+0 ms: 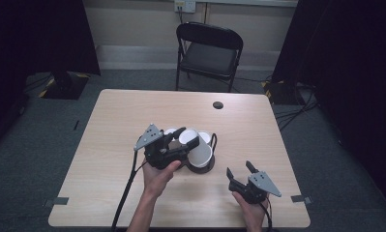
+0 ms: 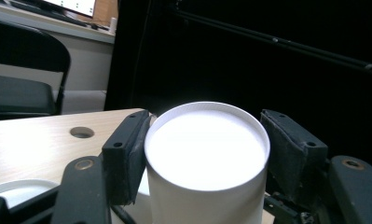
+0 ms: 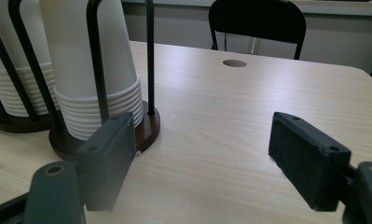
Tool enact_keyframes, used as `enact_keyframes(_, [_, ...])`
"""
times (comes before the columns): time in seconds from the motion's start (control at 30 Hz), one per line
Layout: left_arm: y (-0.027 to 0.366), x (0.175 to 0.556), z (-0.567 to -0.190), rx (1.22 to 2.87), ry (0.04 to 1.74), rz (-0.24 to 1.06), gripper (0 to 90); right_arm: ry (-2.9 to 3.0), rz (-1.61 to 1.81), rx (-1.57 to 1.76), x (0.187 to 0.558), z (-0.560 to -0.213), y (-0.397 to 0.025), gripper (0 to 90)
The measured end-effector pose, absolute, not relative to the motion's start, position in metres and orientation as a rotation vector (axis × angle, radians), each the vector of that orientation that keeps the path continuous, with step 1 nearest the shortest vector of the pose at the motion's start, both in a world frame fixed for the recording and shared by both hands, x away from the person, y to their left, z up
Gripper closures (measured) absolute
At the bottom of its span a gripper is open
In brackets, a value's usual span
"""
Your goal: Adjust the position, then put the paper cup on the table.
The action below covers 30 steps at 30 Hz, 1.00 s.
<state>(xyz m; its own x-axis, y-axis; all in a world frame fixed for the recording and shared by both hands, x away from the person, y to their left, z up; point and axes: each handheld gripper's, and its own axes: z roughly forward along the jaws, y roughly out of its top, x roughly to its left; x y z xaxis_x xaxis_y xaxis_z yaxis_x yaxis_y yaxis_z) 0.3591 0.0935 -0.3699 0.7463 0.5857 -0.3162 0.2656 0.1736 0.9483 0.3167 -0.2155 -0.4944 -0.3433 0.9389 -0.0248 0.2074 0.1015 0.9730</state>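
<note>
Near the table's [image 1: 113,125] centre, the left gripper [image 2: 204,154] clasps a white paper cup [image 2: 207,151] by its sides above the cup rack [image 3: 146,126]; light and crushable, it likely wants gentle pressure. The right gripper [image 3: 202,163] waits agape near the front edge.

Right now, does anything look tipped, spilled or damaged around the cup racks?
Nothing stands out. The cup stacks sit upside down in their wire racks; the left gripper grips one white cup; the right gripper is open over bare table.
</note>
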Motion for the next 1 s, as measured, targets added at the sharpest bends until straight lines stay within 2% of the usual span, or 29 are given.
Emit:
enact_keyframes(0.17, [0.095,0.351,-0.373,1.425,0.745,0.228,35.2,1.678,1.37,1.103,0.312,-0.493,-0.211,27.0])
enact_keyframes(0.4, [0.101,0.342,-0.388,1.419,0.778,0.176,35.3,1.755,1.453,0.936,0.297,-0.486,-0.186,38.4])
enact_keyframes(0.57, [0.105,0.334,-0.395,1.415,0.792,0.162,35.2,1.794,1.501,0.851,0.289,-0.481,-0.173,40.6])
enact_keyframes(1.0, [0.116,0.33,-0.416,1.378,0.83,0.037,35.2,1.8,1.582,0.663,0.28,-0.476,-0.158,55.2])
